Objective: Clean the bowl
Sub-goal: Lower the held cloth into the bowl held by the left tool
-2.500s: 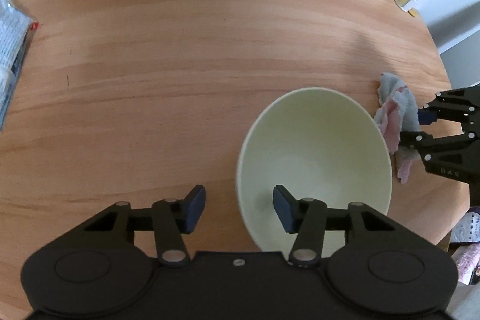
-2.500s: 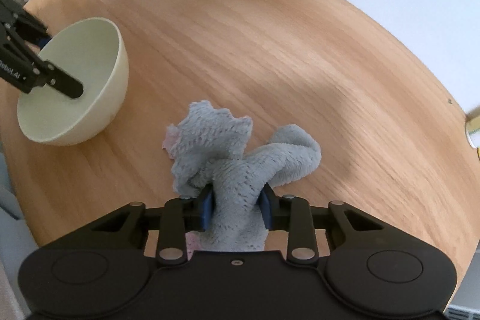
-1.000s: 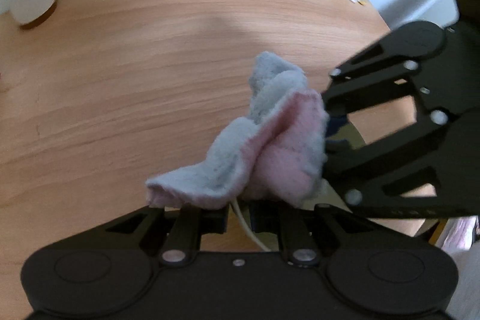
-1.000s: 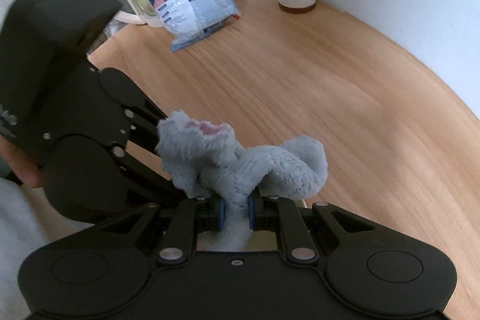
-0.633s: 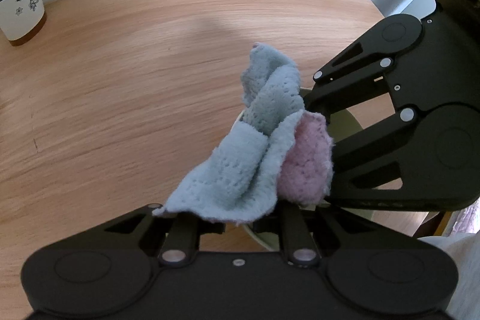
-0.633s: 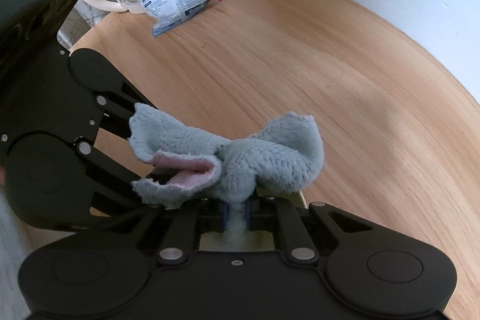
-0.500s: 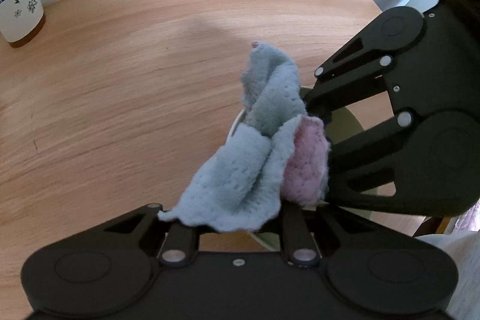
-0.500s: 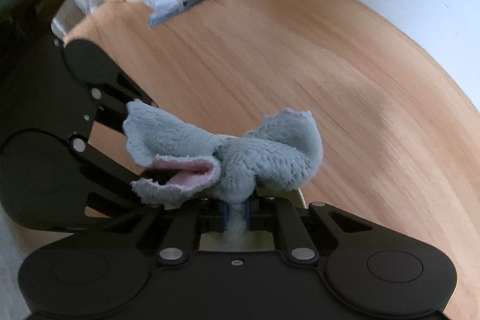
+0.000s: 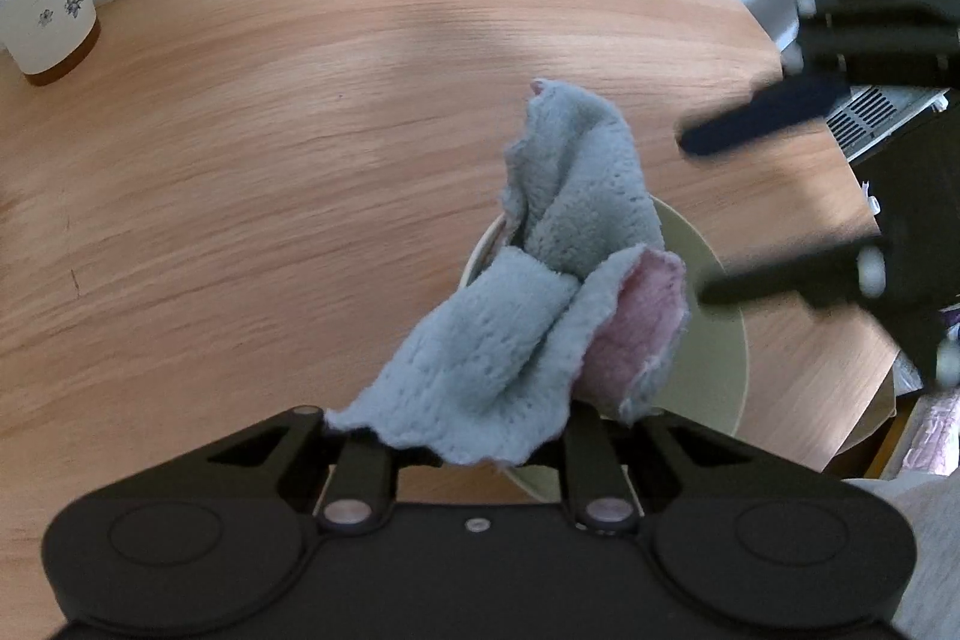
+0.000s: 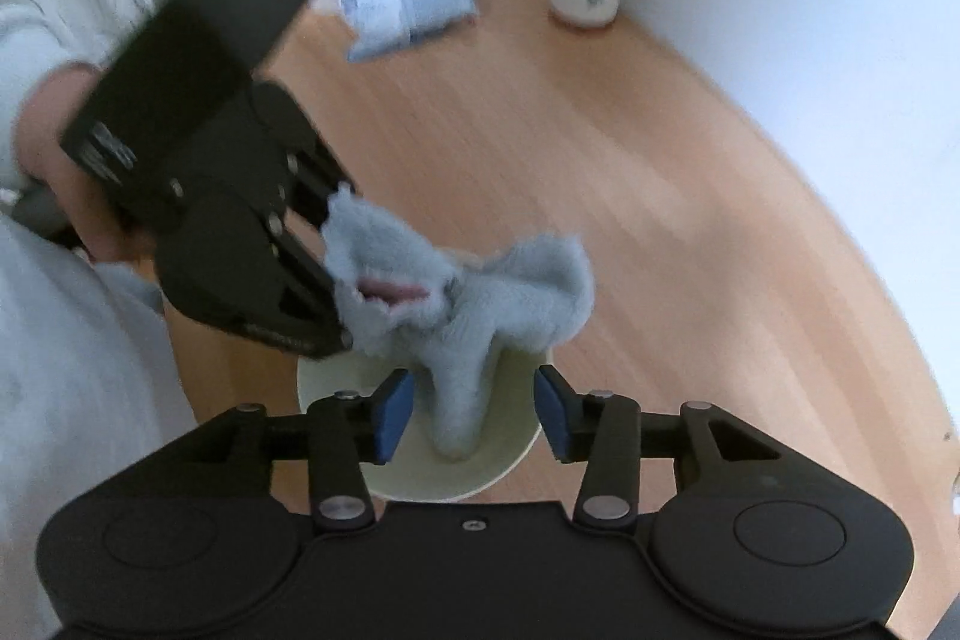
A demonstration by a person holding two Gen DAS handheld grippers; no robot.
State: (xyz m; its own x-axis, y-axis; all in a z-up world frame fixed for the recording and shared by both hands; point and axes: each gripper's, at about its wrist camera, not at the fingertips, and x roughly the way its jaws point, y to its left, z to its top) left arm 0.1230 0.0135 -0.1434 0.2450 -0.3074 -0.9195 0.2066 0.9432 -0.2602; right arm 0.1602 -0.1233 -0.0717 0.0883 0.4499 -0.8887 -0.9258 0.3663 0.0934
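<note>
The right tongs (image 10: 474, 412) are wide apart, touching nothing. The left tongs (image 9: 480, 451) pinch the bowl (image 9: 714, 340) rim. The cloth (image 9: 540, 292) stands up in it, pointing to 12 o'clock.

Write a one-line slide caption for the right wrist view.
Right tongs open over the bowl, grey cloth draped inside.

The cloth (image 9: 558, 280) is soft, nubby terry, grey-blue on one face and pink on the other, with a fuzzy matt pile. The bowl (image 9: 714, 340) looks smooth and pale cream-green, with a dull sheen. The bench (image 9: 270, 148) is light wood with fine straight grain and a satin finish. Both claws, left (image 9: 480, 451) and right (image 10: 474, 409), are matt black plastic with bright metal pins; the right carries blue pads (image 10: 390, 409).
</note>
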